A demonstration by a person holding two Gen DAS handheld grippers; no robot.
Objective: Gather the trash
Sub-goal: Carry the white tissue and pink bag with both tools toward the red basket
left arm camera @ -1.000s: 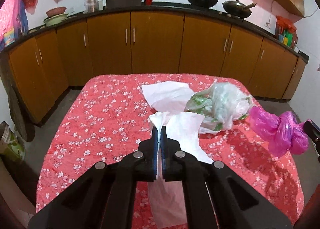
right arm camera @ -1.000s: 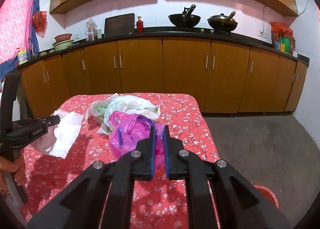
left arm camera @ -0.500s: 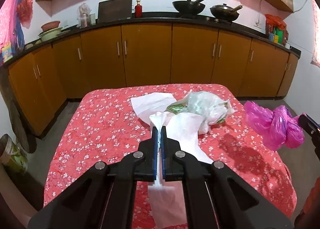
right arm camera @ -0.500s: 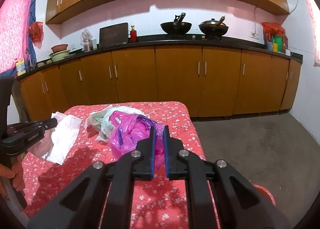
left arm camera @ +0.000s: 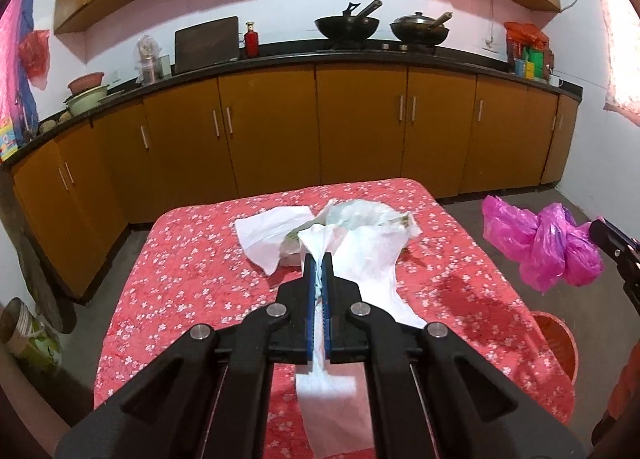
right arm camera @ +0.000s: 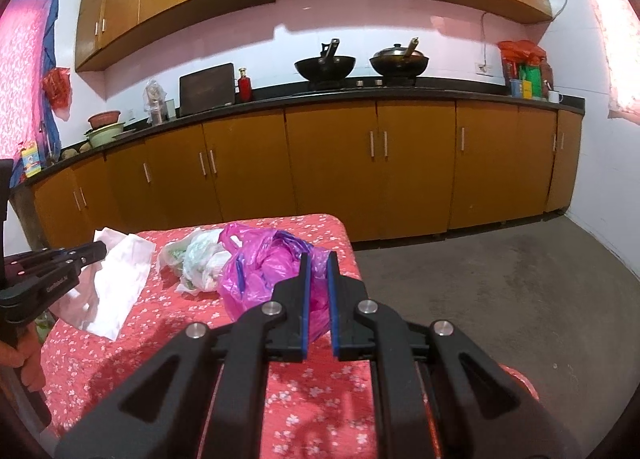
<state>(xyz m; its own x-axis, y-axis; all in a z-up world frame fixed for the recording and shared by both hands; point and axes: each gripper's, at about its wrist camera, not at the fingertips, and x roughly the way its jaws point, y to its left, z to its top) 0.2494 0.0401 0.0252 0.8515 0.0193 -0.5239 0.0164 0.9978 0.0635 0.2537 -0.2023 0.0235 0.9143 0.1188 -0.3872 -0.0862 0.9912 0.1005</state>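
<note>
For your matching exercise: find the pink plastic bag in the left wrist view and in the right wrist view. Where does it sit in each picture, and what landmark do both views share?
Left wrist view: the pink plastic bag hangs at the right edge, beyond the table, above the orange bin.
Right wrist view: the pink plastic bag fills the lower centre, at the right gripper.
Shared landmark: the red bottle on the counter.

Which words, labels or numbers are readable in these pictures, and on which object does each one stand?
None reads clearly.
Left gripper: pale lettering on its side, too blurred.
Yellow-blue packet on the counter: print too small.
Green and blue packages at the counter's right end: print too small.
</note>
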